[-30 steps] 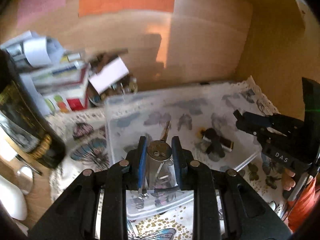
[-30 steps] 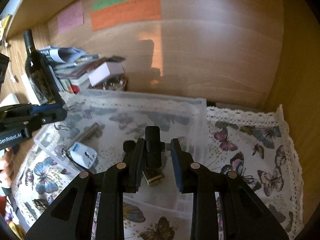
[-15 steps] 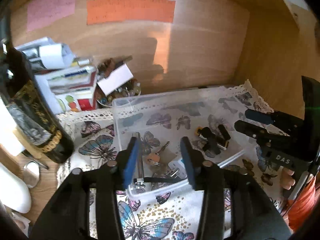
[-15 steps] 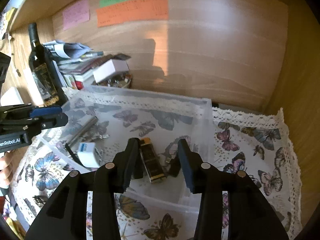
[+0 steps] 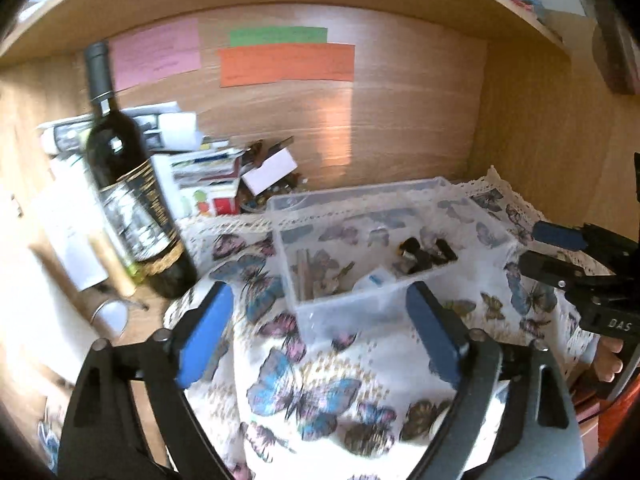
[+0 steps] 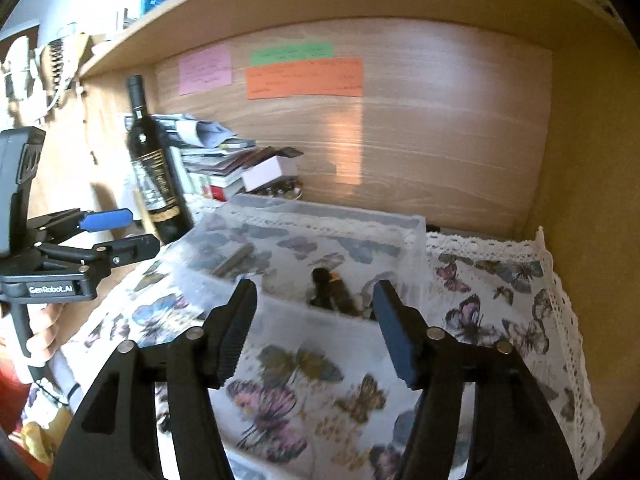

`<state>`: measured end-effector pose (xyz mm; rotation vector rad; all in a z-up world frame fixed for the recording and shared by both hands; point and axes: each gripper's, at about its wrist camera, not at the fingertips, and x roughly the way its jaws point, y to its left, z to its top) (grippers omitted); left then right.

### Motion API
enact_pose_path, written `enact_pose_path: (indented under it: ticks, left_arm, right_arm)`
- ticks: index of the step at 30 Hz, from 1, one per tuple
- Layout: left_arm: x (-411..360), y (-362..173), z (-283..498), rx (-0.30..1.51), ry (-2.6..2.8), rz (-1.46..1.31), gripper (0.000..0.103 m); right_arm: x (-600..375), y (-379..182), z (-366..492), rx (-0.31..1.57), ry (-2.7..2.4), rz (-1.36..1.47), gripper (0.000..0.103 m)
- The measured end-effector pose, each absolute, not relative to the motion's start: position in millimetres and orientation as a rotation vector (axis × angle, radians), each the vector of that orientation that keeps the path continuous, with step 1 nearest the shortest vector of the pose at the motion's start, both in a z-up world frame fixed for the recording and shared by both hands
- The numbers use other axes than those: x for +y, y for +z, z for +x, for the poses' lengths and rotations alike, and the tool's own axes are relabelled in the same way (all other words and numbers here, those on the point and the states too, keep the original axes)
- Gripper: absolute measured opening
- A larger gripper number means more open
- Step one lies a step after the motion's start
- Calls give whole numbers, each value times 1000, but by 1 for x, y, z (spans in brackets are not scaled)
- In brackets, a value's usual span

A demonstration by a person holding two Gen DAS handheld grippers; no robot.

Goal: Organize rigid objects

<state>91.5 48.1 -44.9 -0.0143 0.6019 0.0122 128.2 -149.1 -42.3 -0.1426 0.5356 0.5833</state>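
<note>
A clear plastic box [image 5: 340, 312] stands on a butterfly-print cloth [image 5: 312, 392]. It holds a metal cylinder [image 5: 303, 276], a white adapter [image 5: 376, 280] and black items [image 5: 424, 256]. My left gripper [image 5: 320, 328] is open and empty, pulled back in front of the box. My right gripper [image 6: 316, 320] is open and empty, also short of the box [image 6: 304, 320], with the black items [image 6: 332, 292] and the cylinder [image 6: 234, 260] beyond it. Each gripper shows in the other's view: the right one [image 5: 560, 256], the left one [image 6: 120, 236].
A dark wine bottle [image 5: 132, 204] stands left of the box, with a pile of papers and small boxes [image 5: 216, 176] behind. Coloured notes [image 5: 286, 60] hang on the wooden back wall. A shelf board runs overhead. The side wall is close on the right.
Both grippers let go of their items inside the box, opened wider and drew back and up out of the box. The cylinder and black items now lie in the box.
</note>
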Motion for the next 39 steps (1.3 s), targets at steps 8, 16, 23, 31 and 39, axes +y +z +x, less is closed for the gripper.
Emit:
enact_pose_path:
  ticks: [8, 16, 23, 31, 39]
  left_arm:
    - [51, -79, 47, 666, 40, -12, 96]
    - [51, -116, 30, 763, 33, -41, 96]
    - [42, -130, 37, 793, -5, -45, 96]
    - [26, -138, 52, 831, -69, -6, 72]
    - [23, -141, 62, 832, -97, -28, 34]
  right_arm:
    - [-144, -81, 93, 618, 649, -157, 66]
    - [-131, -118, 73, 727, 728, -218, 76]
    - [-123, -128, 85, 783, 720, -263, 79]
    - [-106, -133, 104, 831, 723, -332, 50]
    - [-105, -132, 111, 820, 712, -305, 30]
